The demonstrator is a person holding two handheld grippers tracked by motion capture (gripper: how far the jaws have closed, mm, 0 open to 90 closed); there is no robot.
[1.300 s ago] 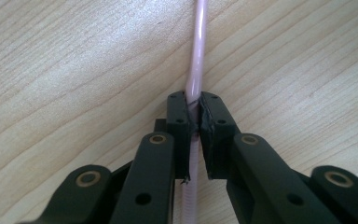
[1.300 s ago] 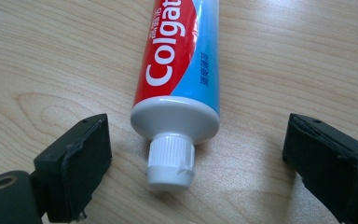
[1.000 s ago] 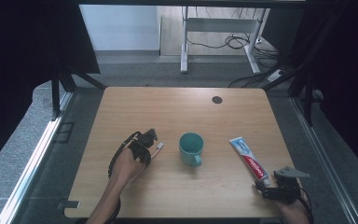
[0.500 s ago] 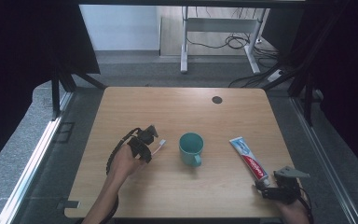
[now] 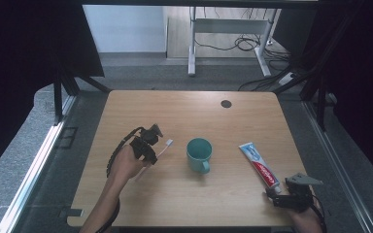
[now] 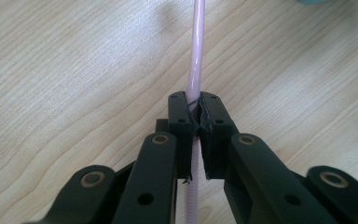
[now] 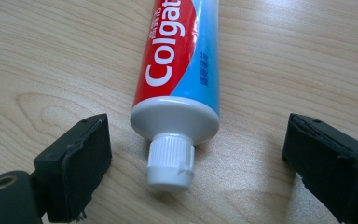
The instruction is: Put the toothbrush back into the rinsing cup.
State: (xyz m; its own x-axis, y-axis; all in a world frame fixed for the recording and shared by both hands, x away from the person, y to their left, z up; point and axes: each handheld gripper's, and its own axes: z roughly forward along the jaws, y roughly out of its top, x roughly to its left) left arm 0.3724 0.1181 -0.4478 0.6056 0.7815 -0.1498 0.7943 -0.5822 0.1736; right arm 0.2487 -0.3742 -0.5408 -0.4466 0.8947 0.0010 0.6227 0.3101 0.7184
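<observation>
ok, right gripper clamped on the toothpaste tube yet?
No: in the right gripper view the right gripper has its jaws wide apart, with the toothpaste tube lying on the table between them, untouched.

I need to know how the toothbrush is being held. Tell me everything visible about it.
The toothbrush has a slim, glossy pale pink plastic handle and a small white head. The left gripper is shut on the handle, pads pinching it midway. It is carried above the wooden table, head pointing toward the teal mug, apart from it.
</observation>
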